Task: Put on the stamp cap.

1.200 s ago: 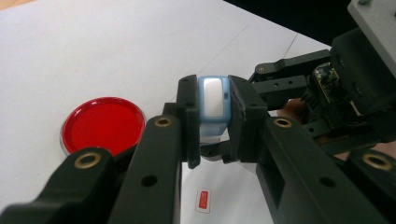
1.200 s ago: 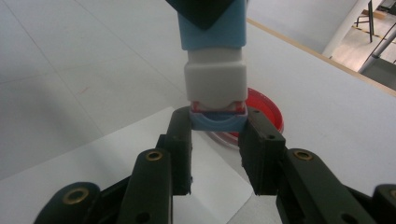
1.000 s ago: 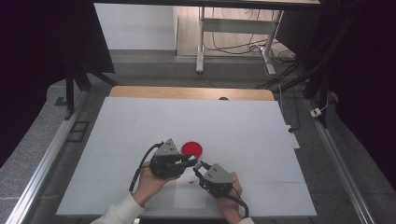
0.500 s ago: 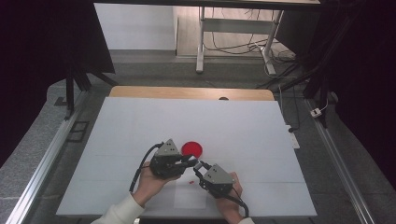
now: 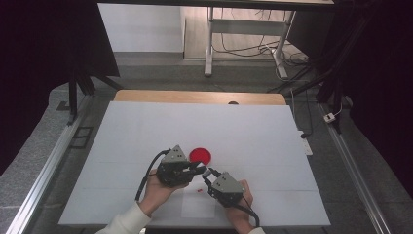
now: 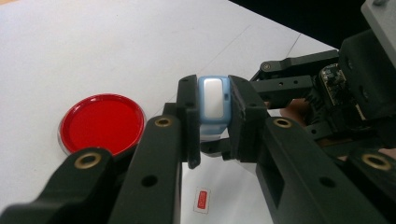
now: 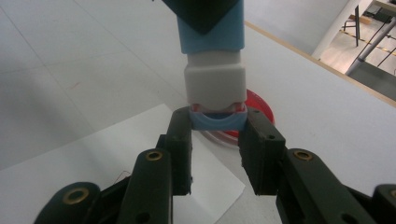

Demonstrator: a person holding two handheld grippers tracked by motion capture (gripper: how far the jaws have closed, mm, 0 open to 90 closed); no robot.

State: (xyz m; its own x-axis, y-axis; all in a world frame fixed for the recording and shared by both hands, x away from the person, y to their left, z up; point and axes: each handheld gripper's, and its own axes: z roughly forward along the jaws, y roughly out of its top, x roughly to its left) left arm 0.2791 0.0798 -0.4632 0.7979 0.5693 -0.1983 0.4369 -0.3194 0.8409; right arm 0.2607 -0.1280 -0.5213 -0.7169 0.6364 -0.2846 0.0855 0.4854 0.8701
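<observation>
Nothing has moved: both grippers still clamp the blue-and-white stamp between them.

Counter open far, left and right — red dish sole obstacle, just beyond left claw; right claw adjacent.

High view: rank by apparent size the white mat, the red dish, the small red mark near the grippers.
1. White mat, far the largest.
2. Red dish.
3. Red mark, a tiny speck.
All lie flat on the same surface, so nearness hardly skews this.
</observation>
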